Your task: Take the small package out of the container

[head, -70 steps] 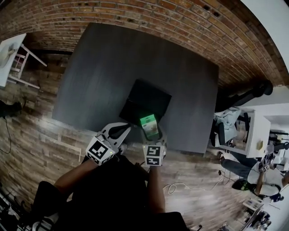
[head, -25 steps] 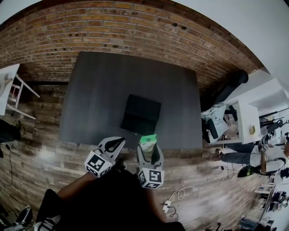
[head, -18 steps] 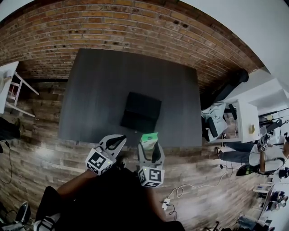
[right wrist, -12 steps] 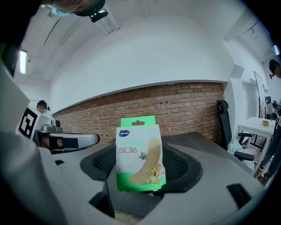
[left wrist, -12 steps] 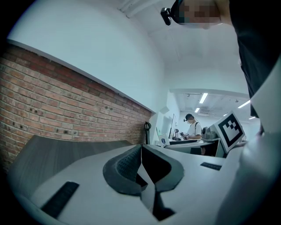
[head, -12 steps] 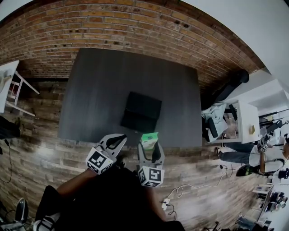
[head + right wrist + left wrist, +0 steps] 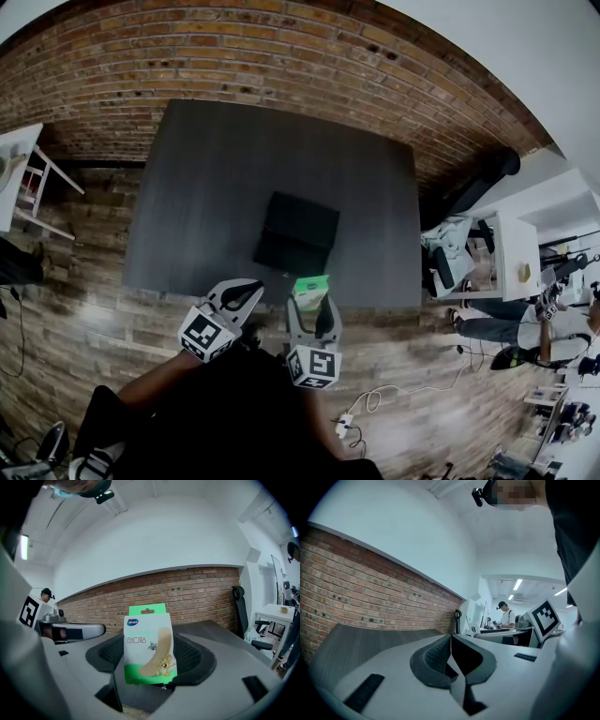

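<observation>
Between right tool (image 7: 312,302) jaws | small package (image 7: 147,644) upright (outside container (image 7: 296,234))

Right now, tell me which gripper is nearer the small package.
Right. The right gripper holds the small package upright between its jaws; the left gripper, shut and empty, sits apart to its left.

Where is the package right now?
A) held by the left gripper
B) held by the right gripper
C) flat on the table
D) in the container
B: the package stands upright, clamped between the right gripper's fingers, apart from the container; the left gripper is shut on nothing.
</observation>
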`<state>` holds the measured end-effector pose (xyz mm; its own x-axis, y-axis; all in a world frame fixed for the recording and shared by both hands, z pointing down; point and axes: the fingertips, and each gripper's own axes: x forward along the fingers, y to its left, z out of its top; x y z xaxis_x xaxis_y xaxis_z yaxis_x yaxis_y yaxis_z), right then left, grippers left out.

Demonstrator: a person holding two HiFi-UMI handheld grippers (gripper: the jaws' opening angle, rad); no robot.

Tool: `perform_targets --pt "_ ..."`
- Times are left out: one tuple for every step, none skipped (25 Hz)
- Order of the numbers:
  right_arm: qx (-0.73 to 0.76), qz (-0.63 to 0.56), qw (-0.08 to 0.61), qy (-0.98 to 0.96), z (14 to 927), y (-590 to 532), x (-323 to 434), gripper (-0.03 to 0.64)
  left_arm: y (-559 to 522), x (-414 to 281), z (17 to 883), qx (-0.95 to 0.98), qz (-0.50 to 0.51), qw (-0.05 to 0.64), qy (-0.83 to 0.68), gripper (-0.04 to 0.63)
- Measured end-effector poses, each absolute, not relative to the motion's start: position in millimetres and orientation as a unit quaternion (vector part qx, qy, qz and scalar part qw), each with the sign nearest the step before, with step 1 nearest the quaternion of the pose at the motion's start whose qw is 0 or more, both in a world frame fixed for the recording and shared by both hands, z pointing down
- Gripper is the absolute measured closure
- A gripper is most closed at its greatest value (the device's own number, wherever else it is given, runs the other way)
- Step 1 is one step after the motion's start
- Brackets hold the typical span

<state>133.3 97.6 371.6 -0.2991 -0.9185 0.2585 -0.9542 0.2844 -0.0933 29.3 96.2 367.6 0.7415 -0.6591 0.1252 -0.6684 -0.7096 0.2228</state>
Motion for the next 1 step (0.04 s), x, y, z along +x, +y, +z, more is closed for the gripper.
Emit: perform_targets --pt "0.587 0.116 0.077 -0.798 371.6 97.6 132.3 0.287 96.2 28.4 367.5 0.924 0.019 0.127 -0.359 0.561"
